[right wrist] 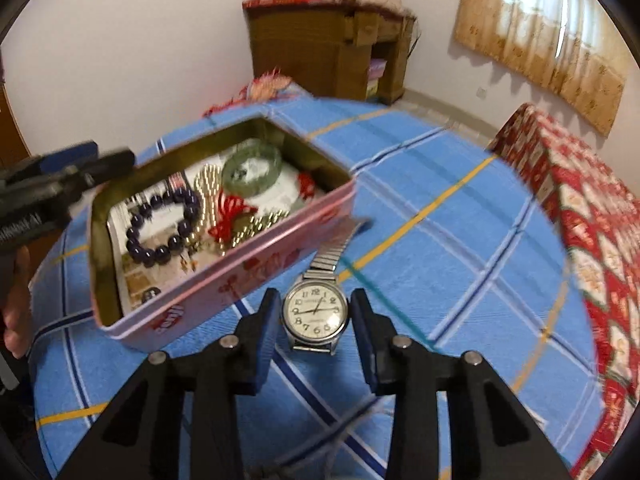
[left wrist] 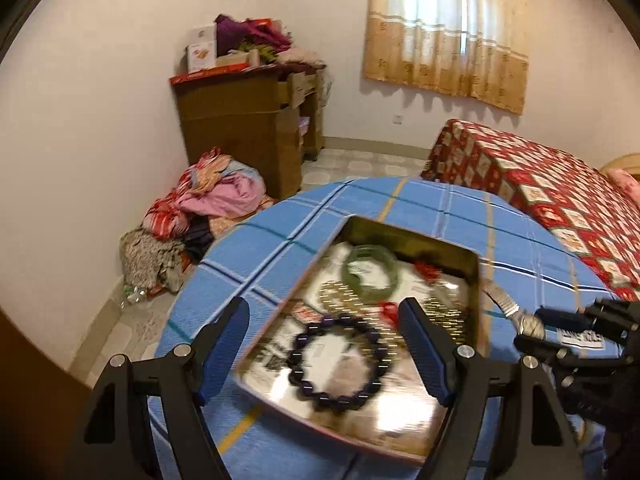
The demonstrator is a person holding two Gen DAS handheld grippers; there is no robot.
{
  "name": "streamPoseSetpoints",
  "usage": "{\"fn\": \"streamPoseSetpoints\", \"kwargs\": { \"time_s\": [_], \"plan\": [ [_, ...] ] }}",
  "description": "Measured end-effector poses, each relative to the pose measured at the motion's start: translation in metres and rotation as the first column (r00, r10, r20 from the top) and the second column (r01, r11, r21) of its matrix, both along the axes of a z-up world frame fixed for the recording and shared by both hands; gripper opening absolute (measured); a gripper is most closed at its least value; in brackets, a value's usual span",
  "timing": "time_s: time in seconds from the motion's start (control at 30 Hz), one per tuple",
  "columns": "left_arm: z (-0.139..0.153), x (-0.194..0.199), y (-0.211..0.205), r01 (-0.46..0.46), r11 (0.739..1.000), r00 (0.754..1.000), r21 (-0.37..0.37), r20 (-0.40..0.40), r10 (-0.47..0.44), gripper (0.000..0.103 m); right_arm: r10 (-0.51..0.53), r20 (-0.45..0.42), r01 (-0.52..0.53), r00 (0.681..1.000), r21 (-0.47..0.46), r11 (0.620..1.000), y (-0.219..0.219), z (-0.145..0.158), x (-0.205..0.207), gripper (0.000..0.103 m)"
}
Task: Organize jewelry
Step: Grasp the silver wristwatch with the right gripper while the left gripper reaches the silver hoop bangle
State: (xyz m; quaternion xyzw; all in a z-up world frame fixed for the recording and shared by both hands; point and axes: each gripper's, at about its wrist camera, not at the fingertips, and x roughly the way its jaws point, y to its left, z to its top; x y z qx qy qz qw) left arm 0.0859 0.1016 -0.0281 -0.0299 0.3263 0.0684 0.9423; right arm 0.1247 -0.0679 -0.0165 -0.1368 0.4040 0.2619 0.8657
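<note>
Lying between the right gripper (right wrist: 314, 330) fingers: the watch (right wrist: 315, 315); pads apart.

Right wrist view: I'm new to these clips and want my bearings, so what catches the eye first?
A silver wristwatch lies face up on the blue checked tablecloth, between the open fingers of the right gripper, which do not touch it. Just left of it sits an open pink tin holding a dark bead bracelet and a green bangle.

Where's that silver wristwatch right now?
The wristwatch lies face-up on the blue checked tablecloth, outside the pink tin on its right, between the right gripper's fingers.
</note>
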Motion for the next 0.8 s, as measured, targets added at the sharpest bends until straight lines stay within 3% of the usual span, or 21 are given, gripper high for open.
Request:
{"fn": "streamPoseSetpoints", "kwargs": {
  "time_s": [0.23, 0.53, 0.8],
  "plan": [
    [0.009, -0.007, -0.054, 0.131, 0.991, 0.991, 0.035, 0.010, -0.132, 0.077, -0.125, 0.063, 0.120, 0.990, 0.065, 0.991, -0.050, 0.027, -0.011, 0.038],
    [-0.008, -0.009, -0.126, 0.289, 0.953, 0.957, 0.092, -0.054, -0.285, 0.077, -0.230, 0.036, 0.228, 0.972, 0.067, 0.971, -0.091, 0.006, -0.015, 0.038],
    [-0.036, -0.005, -0.159, 0.372, 0.927, 0.919, 0.043, -0.161, -0.361, 0.077, -0.243, 0.040, 0.240, 0.969, 0.064, 0.969, -0.103, -0.008, -0.036, 0.038]
  ]
}}
